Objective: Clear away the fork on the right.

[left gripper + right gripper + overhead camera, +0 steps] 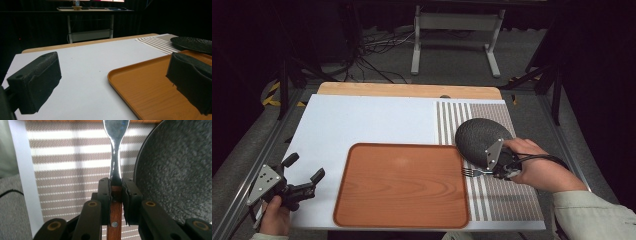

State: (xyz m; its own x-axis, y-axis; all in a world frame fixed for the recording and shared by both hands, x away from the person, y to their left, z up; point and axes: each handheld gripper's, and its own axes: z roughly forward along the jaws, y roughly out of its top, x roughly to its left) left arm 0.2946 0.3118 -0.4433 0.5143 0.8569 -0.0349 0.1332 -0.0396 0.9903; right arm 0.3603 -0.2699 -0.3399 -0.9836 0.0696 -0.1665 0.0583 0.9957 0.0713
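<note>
A fork [115, 157] is gripped by the right gripper [116, 185] beside the dark plate [482, 137]. The left gripper [304, 176] is held with jaws spread apart, left of the tray [402, 185].

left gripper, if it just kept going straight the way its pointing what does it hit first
Probably the near left corner of the orange tray. The left gripper is open and aims across the white mat toward it; its right-hand jaw already overlaps the tray in its own view, though height above it is unclear.

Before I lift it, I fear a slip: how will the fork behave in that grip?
The fork looks stiff: metal neck, riveted wooden handle. Gripped across the handle by the right gripper, it may pivot. The glossy neck seems slicker than the wood.
</note>
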